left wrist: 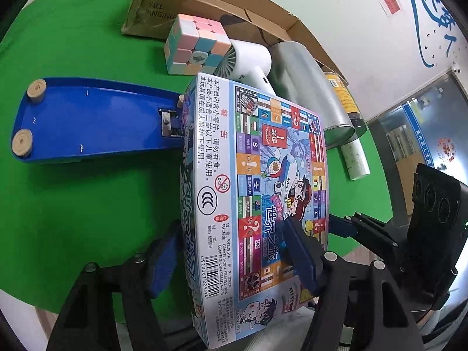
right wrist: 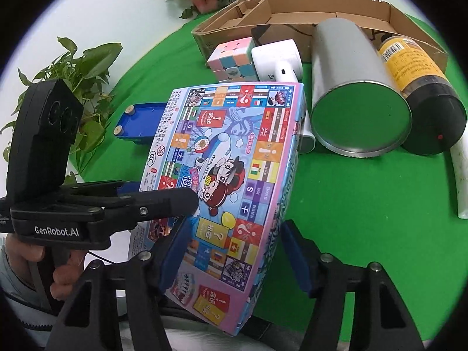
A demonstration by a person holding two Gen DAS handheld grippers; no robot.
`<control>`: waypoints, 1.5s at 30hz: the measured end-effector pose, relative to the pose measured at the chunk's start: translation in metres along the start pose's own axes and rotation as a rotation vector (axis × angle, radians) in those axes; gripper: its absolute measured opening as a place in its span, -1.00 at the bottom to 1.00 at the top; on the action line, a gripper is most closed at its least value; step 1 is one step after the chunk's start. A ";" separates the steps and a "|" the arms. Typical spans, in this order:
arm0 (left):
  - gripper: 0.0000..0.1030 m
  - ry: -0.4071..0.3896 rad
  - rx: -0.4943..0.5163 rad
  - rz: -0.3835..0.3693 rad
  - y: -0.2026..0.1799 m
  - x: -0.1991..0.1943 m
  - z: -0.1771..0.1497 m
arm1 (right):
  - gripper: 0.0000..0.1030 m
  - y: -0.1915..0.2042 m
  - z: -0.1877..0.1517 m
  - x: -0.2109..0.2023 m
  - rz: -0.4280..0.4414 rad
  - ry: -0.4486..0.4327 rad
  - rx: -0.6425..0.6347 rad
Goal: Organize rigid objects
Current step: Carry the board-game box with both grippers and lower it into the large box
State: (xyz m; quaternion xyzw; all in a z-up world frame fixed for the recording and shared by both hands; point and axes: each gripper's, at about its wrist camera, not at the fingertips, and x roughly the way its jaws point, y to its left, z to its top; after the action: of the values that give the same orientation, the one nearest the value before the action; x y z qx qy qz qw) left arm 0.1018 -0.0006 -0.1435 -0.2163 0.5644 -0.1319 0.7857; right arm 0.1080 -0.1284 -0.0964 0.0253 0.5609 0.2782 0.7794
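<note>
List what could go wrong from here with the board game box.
1. Both grippers, left and right, straddle only the near end of the tilted board game box; it may pivot or slip.
2. Its far edge sits close to the cube and white fan; lowering it could knock them.

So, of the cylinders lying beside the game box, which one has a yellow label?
The dark bottle, outermost from the game box. The silver can next to it is plain metal.

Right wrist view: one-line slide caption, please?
Both hand-held grippers clamp a tilted board game box above the green table.
</note>
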 end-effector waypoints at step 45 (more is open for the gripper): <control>0.27 -0.459 0.352 0.098 -0.153 -0.156 0.201 | 0.35 0.009 0.149 -0.098 -0.235 -0.428 -0.156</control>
State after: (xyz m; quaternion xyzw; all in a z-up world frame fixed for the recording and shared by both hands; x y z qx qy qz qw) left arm 0.2460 -0.0252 0.1148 -0.0733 0.3498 -0.1376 0.9237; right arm 0.2159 -0.1255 0.0461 -0.0419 0.3589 0.2163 0.9070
